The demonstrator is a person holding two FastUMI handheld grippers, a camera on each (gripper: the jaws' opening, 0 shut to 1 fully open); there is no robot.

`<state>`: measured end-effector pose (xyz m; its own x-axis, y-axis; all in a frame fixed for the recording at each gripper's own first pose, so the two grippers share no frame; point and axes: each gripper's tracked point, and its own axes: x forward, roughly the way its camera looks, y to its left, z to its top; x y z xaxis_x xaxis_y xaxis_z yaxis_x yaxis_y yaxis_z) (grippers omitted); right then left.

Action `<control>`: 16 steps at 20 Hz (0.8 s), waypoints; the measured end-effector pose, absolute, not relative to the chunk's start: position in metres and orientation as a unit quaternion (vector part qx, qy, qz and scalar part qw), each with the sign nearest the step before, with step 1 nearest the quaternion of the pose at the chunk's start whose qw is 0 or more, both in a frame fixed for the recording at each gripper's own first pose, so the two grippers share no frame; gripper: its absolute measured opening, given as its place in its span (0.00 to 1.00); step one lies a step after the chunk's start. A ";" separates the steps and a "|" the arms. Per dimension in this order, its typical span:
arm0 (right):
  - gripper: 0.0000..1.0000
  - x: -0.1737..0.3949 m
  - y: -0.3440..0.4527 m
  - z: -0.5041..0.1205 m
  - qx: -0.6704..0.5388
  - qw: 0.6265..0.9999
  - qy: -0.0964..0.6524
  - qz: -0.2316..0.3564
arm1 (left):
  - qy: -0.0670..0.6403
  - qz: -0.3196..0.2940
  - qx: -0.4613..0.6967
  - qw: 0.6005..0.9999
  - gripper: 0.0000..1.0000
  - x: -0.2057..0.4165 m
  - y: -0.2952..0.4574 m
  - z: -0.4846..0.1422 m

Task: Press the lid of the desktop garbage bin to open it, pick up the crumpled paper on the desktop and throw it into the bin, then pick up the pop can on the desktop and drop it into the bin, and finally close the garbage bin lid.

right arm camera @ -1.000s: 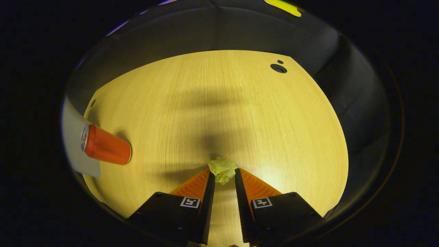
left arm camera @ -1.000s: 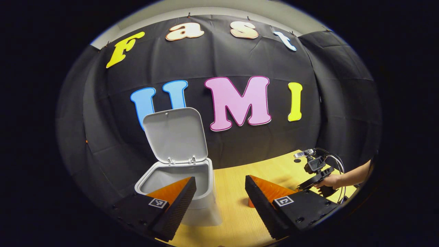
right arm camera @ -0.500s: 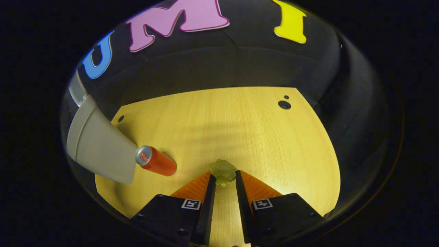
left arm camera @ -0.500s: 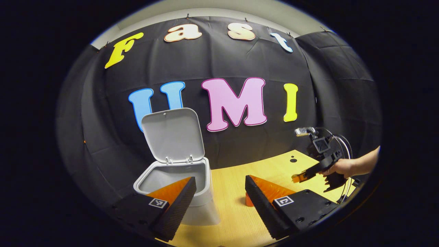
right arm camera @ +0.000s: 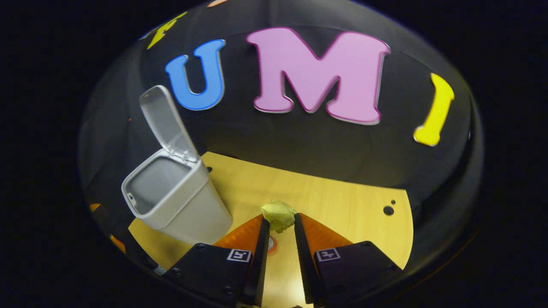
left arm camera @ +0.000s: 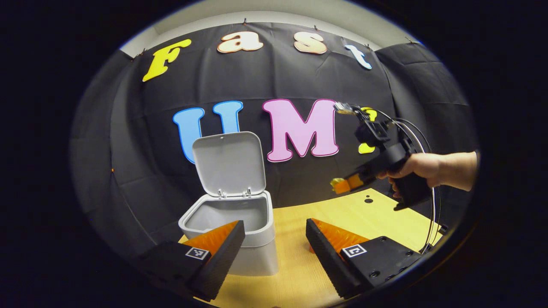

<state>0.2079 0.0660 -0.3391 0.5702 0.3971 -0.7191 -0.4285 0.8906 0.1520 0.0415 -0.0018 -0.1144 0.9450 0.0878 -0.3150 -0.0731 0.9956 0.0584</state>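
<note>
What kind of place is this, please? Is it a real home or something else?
Probably a staged recording booth, not a home: black cloth wall behind a bare wooden desktop, a small garbage bin with its lid open, and a hand carrying the right gripper, which holds crumpled paper.

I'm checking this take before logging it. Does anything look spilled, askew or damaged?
Nothing stands out. The bin stands upright on the table with its lid raised, the right gripper pinches the crumpled paper in the air, and the left gripper is open near the bin.

Pop can (right arm camera: 271, 244) mostly behind gripper
</note>
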 end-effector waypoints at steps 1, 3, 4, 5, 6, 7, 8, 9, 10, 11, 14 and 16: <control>0.40 0.211 0.085 -0.326 -0.024 0.886 0.386 0.254 | 0.158 0.047 0.026 0.986 0.97 0.038 0.003 -0.112; 0.40 0.211 0.128 -0.306 -0.018 0.881 0.367 0.297 | 0.154 0.057 0.033 0.986 0.96 0.033 0.012 -0.108; 0.40 0.209 0.150 -0.297 -0.014 0.877 0.362 0.316 | 0.151 0.062 0.036 0.986 0.96 0.031 0.016 -0.106; 0.40 0.207 0.170 -0.294 -0.016 0.873 0.356 0.333 | 0.150 0.067 0.037 0.986 0.96 0.027 0.019 -0.104; 0.40 0.201 0.200 -0.292 -0.024 0.865 0.351 0.358 | 0.150 0.075 0.036 0.985 0.97 0.023 0.026 -0.103; 0.40 0.196 0.217 -0.293 -0.024 0.859 0.351 0.372 | 0.151 0.080 0.034 0.985 0.96 0.019 0.029 -0.105; 0.40 0.193 0.231 -0.296 -0.023 0.852 0.354 0.384 | 0.153 0.087 0.033 0.984 0.96 0.016 0.033 -0.105; 0.40 0.188 0.243 -0.303 -0.023 0.846 0.359 0.394 | 0.154 0.093 0.031 0.983 0.96 0.013 0.038 -0.105; 0.40 0.182 0.256 -0.308 -0.024 0.839 0.364 0.403 | 0.156 0.101 0.030 0.982 0.96 0.009 0.042 -0.106; 0.26 0.179 0.263 -0.310 -0.027 0.835 0.367 0.409 | 0.158 0.108 0.029 0.981 0.97 0.005 0.046 -0.106; 0.42 0.173 0.273 -0.315 -0.038 0.830 0.368 0.418 | 0.162 0.126 0.024 0.979 0.96 -0.003 0.055 -0.107; 0.64 0.176 0.272 -0.318 -0.046 0.834 0.364 0.411 | 0.166 0.131 0.020 0.977 0.97 -0.009 0.060 -0.113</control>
